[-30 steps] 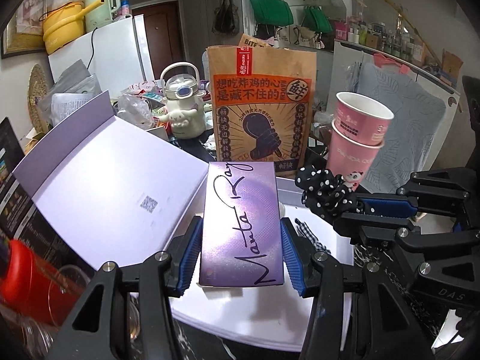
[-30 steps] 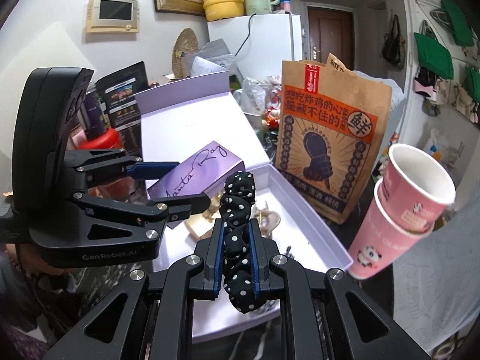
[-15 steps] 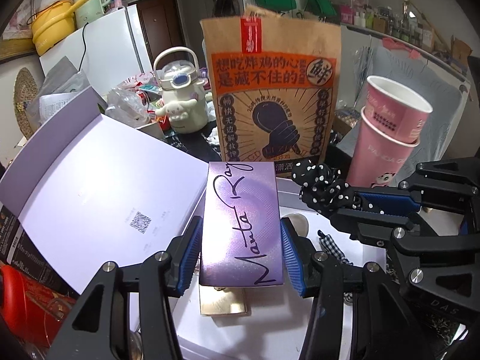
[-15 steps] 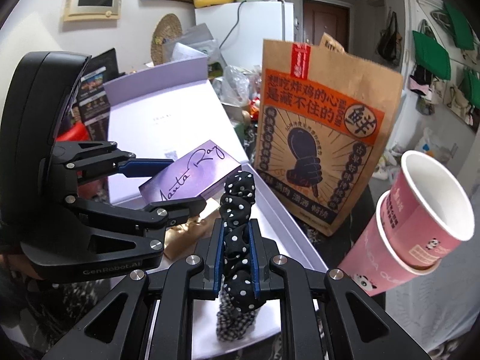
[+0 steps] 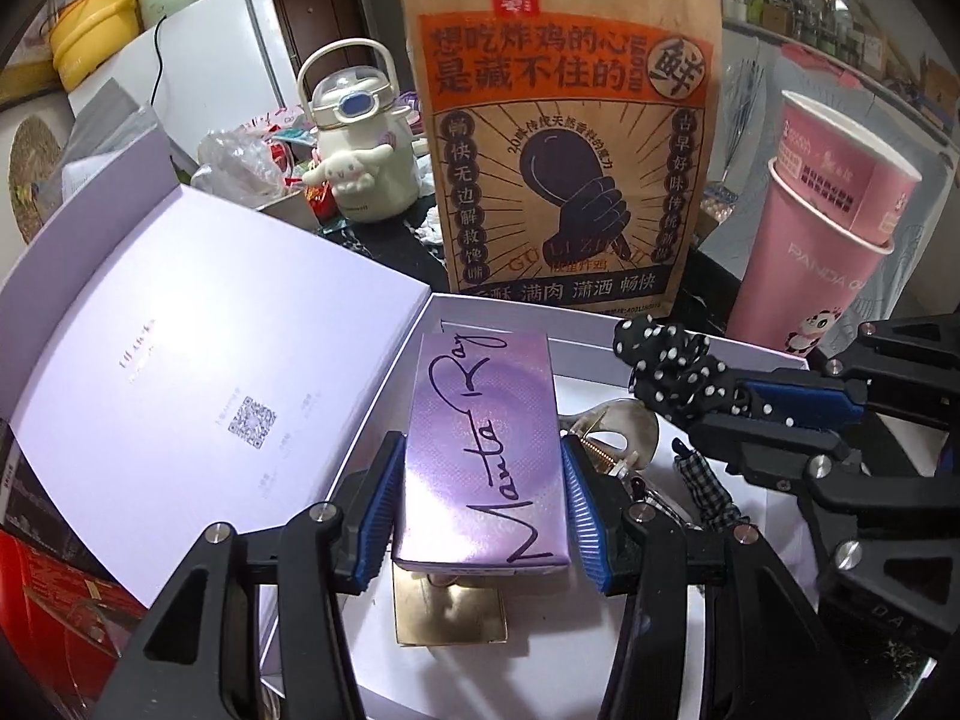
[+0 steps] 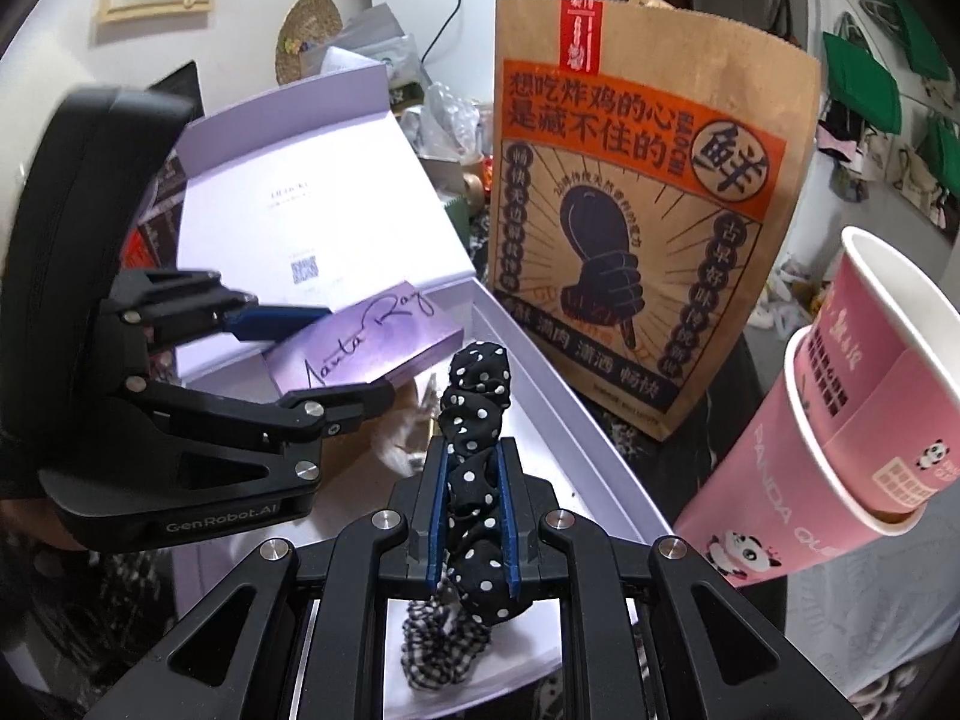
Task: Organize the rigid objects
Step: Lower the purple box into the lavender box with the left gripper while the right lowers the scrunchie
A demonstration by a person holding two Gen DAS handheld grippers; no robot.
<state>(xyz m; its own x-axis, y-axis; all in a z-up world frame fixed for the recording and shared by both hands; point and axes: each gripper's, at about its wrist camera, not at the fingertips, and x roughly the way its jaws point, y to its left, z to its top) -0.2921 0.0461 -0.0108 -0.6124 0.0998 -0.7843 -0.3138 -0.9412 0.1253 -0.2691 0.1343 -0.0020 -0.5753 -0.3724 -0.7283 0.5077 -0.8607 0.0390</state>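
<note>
The left gripper (image 5: 483, 495) is clamping the purple carton (image 5: 483, 450) across its long sides over the open white box (image 5: 600, 348); it looks light, stiff, glossy. At its three o'clock, the right gripper (image 6: 474, 474) is pinching the soft polka-dot scrunchie (image 6: 474, 420).

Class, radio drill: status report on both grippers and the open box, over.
Left gripper clamped on purple carton. Right gripper shut on polka-dot scrunchie. Both over white box; gold clip and gingham scrunchie already inside.
</note>
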